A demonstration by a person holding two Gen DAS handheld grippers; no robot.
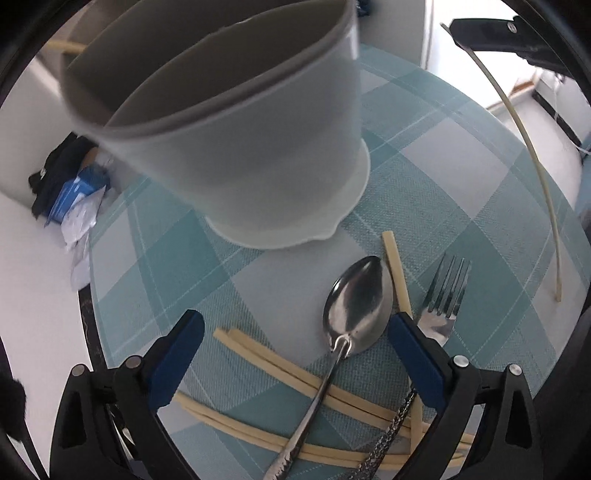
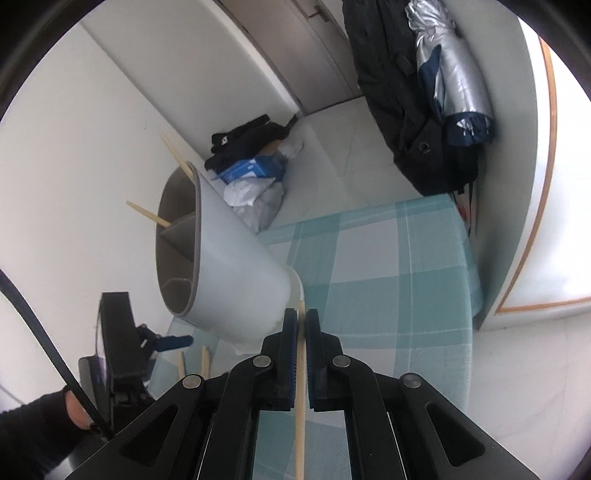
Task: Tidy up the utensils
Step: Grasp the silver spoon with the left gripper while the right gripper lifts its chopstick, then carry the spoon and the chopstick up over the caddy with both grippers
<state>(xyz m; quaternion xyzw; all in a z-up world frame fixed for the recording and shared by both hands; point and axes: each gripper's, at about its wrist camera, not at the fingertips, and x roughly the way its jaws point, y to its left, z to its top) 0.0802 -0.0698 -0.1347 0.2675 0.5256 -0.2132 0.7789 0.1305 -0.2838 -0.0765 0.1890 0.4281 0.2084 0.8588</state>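
Note:
A grey utensil holder (image 1: 236,147) with an inner divider stands on the teal checked tablecloth (image 1: 461,177). My left gripper (image 1: 295,332) hangs open above a steel spoon (image 1: 354,302); a fork (image 1: 447,291) and several loose wooden chopsticks (image 1: 280,362) lie around it. In the right wrist view my right gripper (image 2: 301,321) is shut on one chopstick (image 2: 300,398), just right of the holder (image 2: 236,273), which has two chopsticks (image 2: 147,214) in it. That held chopstick (image 1: 532,166) hangs from the right gripper (image 1: 458,31) at the top right.
Beyond the table's far edge lies a pile of black cloth, a blue box (image 2: 255,166) and plastic bags. A black backpack (image 2: 406,110) and a silver umbrella (image 2: 454,81) lean at the back right. A sleeved hand (image 2: 55,413) shows at the lower left.

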